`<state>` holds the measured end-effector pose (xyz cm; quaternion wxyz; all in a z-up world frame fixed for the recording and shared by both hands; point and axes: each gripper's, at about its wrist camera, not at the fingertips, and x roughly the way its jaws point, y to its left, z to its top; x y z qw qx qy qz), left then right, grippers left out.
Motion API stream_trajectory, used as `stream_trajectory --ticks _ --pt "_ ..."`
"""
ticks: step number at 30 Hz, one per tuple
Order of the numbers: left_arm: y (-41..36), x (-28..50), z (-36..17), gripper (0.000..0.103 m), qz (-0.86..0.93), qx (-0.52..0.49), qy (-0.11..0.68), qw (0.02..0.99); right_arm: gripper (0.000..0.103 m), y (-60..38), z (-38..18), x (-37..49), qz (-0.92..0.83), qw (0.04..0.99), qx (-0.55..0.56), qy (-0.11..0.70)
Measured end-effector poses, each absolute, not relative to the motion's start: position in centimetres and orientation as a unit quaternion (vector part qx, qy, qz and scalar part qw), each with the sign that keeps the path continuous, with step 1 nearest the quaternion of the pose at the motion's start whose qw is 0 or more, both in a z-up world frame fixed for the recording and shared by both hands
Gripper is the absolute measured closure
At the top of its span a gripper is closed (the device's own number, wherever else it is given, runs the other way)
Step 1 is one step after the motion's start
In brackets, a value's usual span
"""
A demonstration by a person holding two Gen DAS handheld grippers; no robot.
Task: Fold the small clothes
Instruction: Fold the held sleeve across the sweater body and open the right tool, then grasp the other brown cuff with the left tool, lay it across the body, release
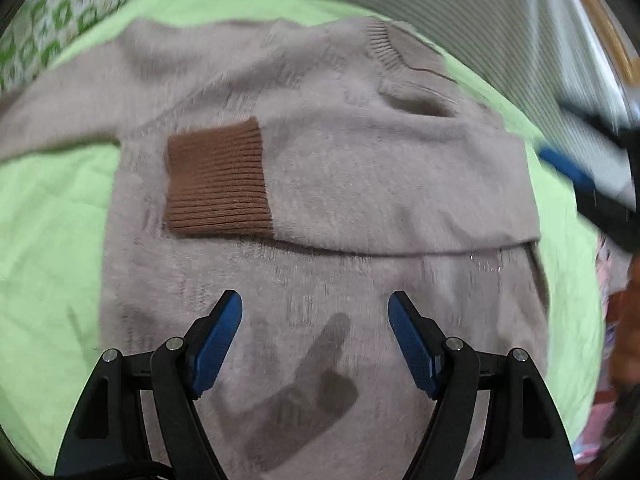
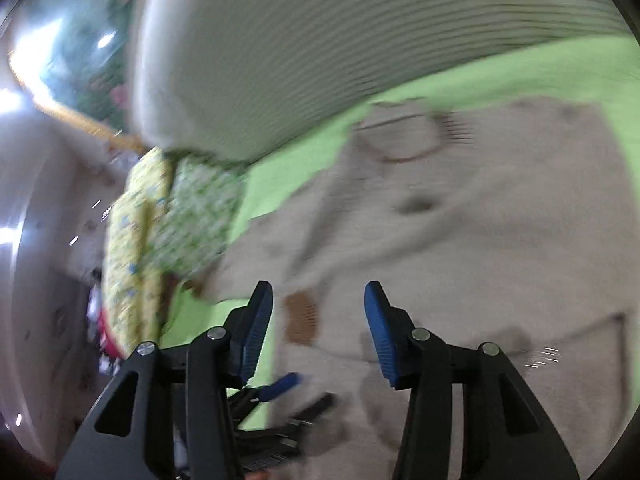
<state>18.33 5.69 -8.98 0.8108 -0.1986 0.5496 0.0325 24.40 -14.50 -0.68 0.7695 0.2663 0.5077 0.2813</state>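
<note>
**Me:** While I look down through the left wrist view, I see the fuzzy grey-beige knitted sweater [image 1: 320, 200] lying flat on the light green bed sheet [image 1: 52, 240]. It fills the middle of the frame.

**Helper:** Is any part folded?

**Me:** Yes. One sleeve lies across the chest, and its brown ribbed cuff [image 1: 218, 178] sits a little left of the middle. The ribbed neck [image 1: 384, 46] is near the top, right of the middle.

**Helper:** What about my left gripper [image 1: 315, 312]?

**Me:** Its two blue pads [image 1: 222, 340] stand far apart at the bottom of the frame. Nothing is between them. They hang over the lower part of the sweater, and their dark shadow falls on the knit below.

**Helper:** And the right gripper [image 2: 319, 304]?

**Me:** Its jaws are parted too, and they grip nothing. That view is very blurry. The sweater fills the right and middle there, and the brown cuff shows just past the left pad. From the left wrist view, I can see a blue finger of it at the right edge, off to the side of the sweater.

**Helper:** Anything else?

**Me:** A white ribbed wall [image 2: 320, 32] runs across the top of the right view. A green and white flowery cloth bundle [image 2: 192, 216] sits at the left, beside the sheet.
</note>
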Motion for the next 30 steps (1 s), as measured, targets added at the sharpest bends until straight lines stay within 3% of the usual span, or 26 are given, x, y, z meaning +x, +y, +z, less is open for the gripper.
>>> stream_trajectory --ticks 11,12,13,14,21,27,30 --pt "9.5 25.0 -12.0 0.028 0.121 -0.305 0.523 0.787 0.054 -28.9 -4.1 25.5 0.065 0.824 0.267 0.496" --pt "9.4 25.3 -11.9 0.033 0.125 -0.299 0.519 0.791 0.054 -29.3 -4.4 25.7 0.056 0.826 0.264 0.495" --pt "9.3 25.5 -11.4 0.069 0.129 -0.288 0.513 0.798 0.054 -29.7 -4.6 26.0 0.050 0.828 0.261 0.494" --pt "9.3 25.8 -10.8 0.092 0.127 -0.276 0.511 0.804 0.054 -29.8 -4.7 26.2 0.045 0.830 0.257 0.493" --pt "11.8 22.4 -4.5 0.097 0.079 -0.278 0.418 0.862 0.054 -29.7 -5.7 28.2 0.041 0.838 0.232 0.492" --pt "12.8 21.7 -7.0 0.097 0.097 -0.256 0.439 0.856 0.049 -28.0 -7.9 29.4 0.050 0.831 0.216 0.511" --pt "14.1 20.5 -7.5 0.097 0.121 -0.260 0.436 0.853 0.040 -27.1 -8.2 29.8 0.060 0.835 0.201 0.509"
